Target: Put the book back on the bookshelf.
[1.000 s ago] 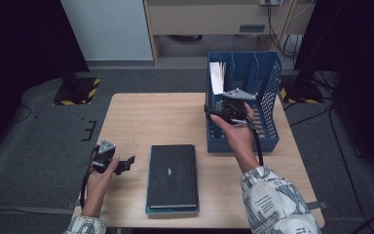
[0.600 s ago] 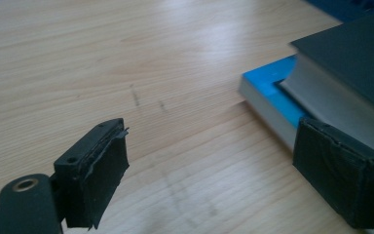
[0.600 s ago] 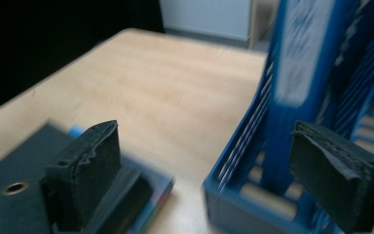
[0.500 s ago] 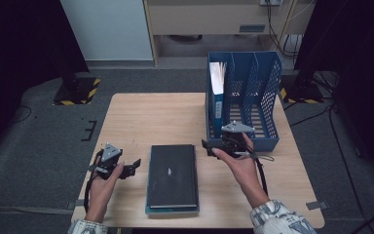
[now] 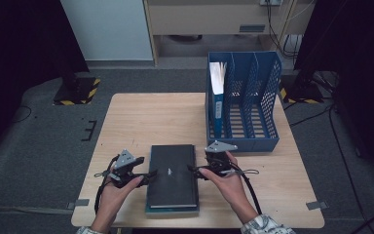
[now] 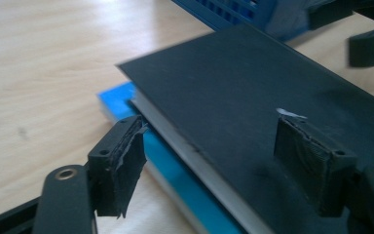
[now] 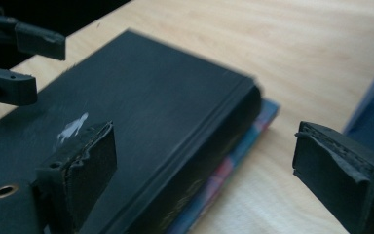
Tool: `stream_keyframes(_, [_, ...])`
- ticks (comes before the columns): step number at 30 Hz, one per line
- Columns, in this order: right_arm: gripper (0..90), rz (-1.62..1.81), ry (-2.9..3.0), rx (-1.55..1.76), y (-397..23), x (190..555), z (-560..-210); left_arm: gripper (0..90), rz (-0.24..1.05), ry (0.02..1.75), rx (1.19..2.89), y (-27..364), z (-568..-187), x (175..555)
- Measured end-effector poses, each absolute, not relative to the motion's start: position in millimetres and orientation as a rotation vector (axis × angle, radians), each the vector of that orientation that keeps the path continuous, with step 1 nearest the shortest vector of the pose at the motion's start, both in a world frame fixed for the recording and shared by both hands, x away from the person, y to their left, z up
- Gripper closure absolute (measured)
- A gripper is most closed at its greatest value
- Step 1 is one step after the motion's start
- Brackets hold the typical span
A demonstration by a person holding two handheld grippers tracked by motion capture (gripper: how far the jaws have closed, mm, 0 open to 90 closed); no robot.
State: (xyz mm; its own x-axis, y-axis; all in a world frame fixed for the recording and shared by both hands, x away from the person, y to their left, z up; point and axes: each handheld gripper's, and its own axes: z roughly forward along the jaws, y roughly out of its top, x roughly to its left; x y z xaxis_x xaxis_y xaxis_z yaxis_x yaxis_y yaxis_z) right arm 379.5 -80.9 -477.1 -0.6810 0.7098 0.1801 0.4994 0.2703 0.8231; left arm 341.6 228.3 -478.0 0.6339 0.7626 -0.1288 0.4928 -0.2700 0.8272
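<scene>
High view: black book (image 5: 172, 175) lies atop a blue one on the tabletop (image 5: 146, 122). My left tool (image 5: 148, 174), jaws just closing, and spread right tool (image 5: 195, 171) straddle its edges, unpinched. Next: I judge both must clamp, then lift.

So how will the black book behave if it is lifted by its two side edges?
The black book looks thick and hard-covered, so probably stiff and fairly heavy. Its smooth cover may slip. It lies on a thin blue book, which likely stays behind.

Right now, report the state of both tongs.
Left tongs: open, just been closing, straddling the black hardcover book edge.
Right tongs: open, astride the book's spine, gripping nothing.
</scene>
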Motion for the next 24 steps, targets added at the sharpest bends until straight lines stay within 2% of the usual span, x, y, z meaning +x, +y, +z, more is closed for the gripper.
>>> stream_keyframes(2, [8.8,1.367,2.340,1.118,-76,378,-480,33.2,0.339,0.975,1.963,222,-480,341])
stream_keyframes(4, [8.4,1.387,2.359,1.116,-72,377,-483,35.5,0.321,0.967,1.966,219,-481,341])
stream_keyframes(13, [7.3,1.429,2.434,1.134,-63,375,-496,36.4,0.293,0.953,1.955,218,-483,348])
stream_keyframes(24, [0.1,1.514,2.471,1.303,-71,385,-508,34.3,0.245,0.959,1.944,216,-486,356])
